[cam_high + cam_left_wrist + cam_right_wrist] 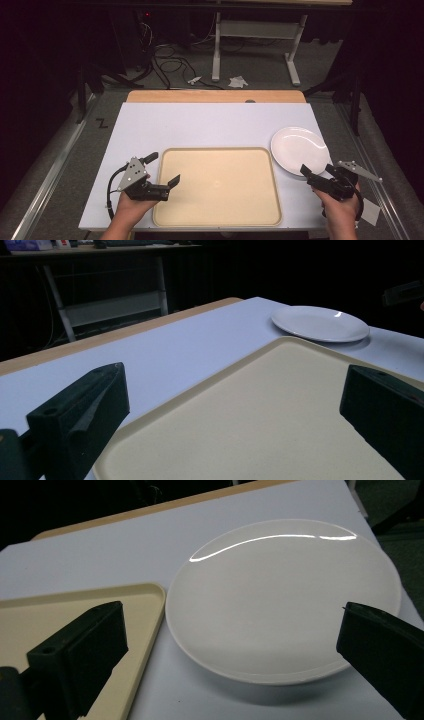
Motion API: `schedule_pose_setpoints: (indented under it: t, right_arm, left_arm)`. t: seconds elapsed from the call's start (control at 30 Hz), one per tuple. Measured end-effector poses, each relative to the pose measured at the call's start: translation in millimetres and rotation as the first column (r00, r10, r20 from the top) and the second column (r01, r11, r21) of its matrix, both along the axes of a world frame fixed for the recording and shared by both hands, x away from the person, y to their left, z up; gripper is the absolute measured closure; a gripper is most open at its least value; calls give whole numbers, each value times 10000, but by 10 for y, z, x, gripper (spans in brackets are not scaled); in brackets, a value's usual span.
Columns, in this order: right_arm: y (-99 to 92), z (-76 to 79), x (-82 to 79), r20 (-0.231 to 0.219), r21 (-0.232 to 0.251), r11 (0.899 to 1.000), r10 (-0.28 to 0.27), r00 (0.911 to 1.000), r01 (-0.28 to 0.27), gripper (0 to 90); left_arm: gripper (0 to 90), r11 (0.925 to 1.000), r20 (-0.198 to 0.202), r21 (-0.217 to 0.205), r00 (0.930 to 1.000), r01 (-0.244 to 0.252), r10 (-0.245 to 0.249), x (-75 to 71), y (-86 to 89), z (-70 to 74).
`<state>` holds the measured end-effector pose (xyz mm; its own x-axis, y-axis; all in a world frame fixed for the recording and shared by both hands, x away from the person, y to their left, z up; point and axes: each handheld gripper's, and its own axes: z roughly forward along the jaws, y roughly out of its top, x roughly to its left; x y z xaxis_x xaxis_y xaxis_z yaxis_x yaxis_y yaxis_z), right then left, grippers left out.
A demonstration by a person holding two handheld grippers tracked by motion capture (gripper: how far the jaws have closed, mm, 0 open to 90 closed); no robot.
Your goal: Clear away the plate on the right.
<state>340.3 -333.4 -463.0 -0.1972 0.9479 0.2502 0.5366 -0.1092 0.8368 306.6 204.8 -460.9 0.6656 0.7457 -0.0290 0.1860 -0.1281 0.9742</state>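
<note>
High view, one tray (218,220), one plate (299,148)

Both forearms come in from the near edge of the high view, each hand gripping a black two-jaw tool. The left gripper (162,170) points forward and to the right, its jaws spread wide with nothing between them. The right gripper (316,172) angles forward and leftward, its jaws likewise parted and empty.

A beige tray (217,186) lies at the table's (200,125) near edge, a white plate (299,149) just beside its far right corner.
</note>
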Motion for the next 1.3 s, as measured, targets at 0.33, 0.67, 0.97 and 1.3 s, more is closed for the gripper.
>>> schedule_pose_setpoints:
  t: [0.33,0.67,0.97,1.3]
  right_arm:
    - [-128,-69,19,-807,1804,9819,-429,9958,570,5]
    - [-331,-225,51,-2027,3829,9057,-1100,9730,1822,5]
    - [-415,-378,168,-3083,4975,8277,-1112,9448,2598,5]
    - [-441,-416,279,-3438,5285,7880,-1415,9283,3158,8]
  left_arm:
    - [2,9999,-41,120,10000,39,-39,-1,-27,-9]
    - [2,9995,115,305,9999,6,-10,-51,-11,-3]
    - [2,9988,77,477,9999,-73,70,-95,11,-23]
    - [2,9981,32,604,9999,-147,145,-143,47,-35]
